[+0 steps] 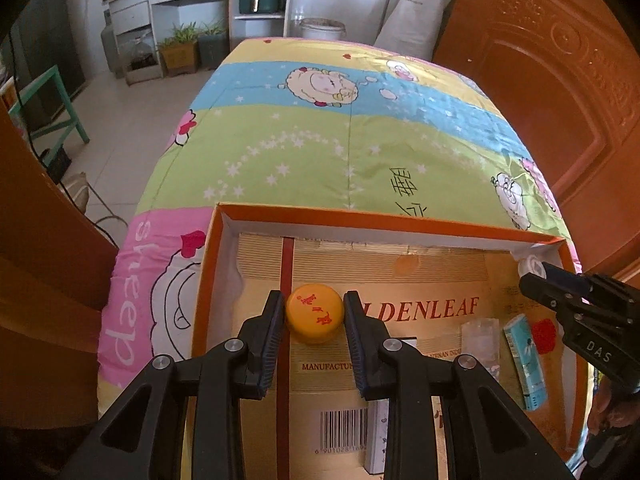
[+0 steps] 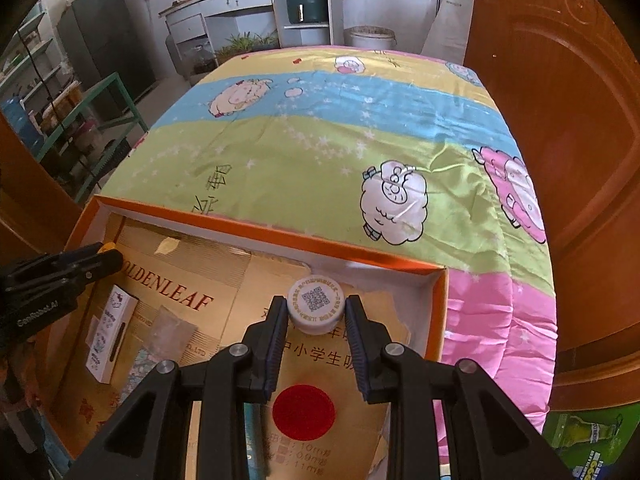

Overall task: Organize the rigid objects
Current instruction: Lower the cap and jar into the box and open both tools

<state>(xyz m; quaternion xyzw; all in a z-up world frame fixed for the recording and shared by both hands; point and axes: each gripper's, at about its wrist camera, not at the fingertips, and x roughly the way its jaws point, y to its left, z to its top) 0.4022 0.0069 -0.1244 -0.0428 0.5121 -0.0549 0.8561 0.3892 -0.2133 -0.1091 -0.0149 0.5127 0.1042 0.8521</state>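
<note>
Right gripper (image 2: 316, 316) clamping a white QR-coded bottle cap (image 2: 317, 305), over the orange-rimmed cardboard box (image 2: 256, 230), near its far right corner

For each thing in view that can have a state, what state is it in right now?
Left gripper: shut on the yellow cap, over the box.
Right gripper: shut on the white cap, over the box.
Orange box: open, lidless, lined with flattened cardboard.
White carton: lying flat in the box.
Teal packet: lying flat in the box.
Clear bag: lying in the box.
Quilt: spread flat under the box.
</note>
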